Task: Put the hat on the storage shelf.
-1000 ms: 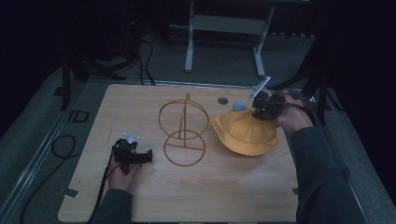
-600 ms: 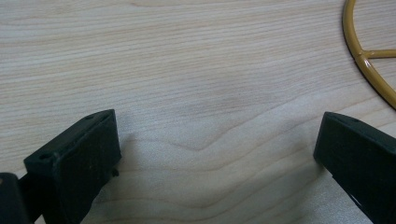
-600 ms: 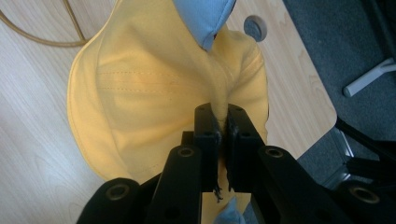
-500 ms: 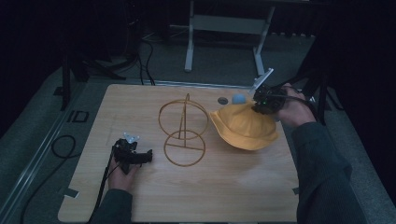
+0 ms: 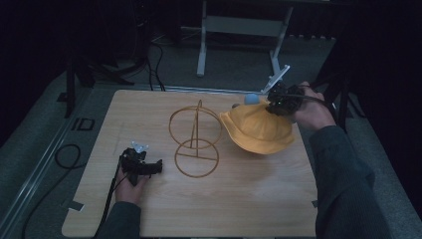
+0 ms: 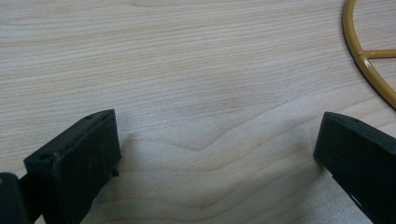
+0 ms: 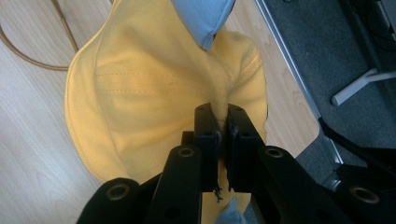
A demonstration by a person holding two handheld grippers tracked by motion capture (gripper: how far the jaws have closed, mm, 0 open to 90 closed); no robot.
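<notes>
A yellow bucket hat (image 5: 259,130) with a pale blue lining hangs partly lifted at the table's far right, its brim drooping to the wood. My right gripper (image 5: 276,103) is shut on a fold of the hat (image 7: 154,88), the cloth pinched between the two black jaws; a blue patch of lining (image 7: 203,16) shows above the pinch. A gold wire stand (image 5: 195,137) of two rings on a post stands mid-table, just left of the hat. My left gripper (image 5: 149,167) rests low at the front left, jaws wide apart over bare wood, with the stand's base ring (image 6: 369,60) off to its right.
The wooden table (image 5: 234,199) has open room along its front and left. A grey metal frame (image 5: 239,25) stands on the floor beyond the far edge. Cables (image 5: 64,154) trail on the floor at the left. The table's right edge lies close under the hat.
My right gripper has risen a little with the hat, pulling the crown up off the table. The left gripper has kept still.
</notes>
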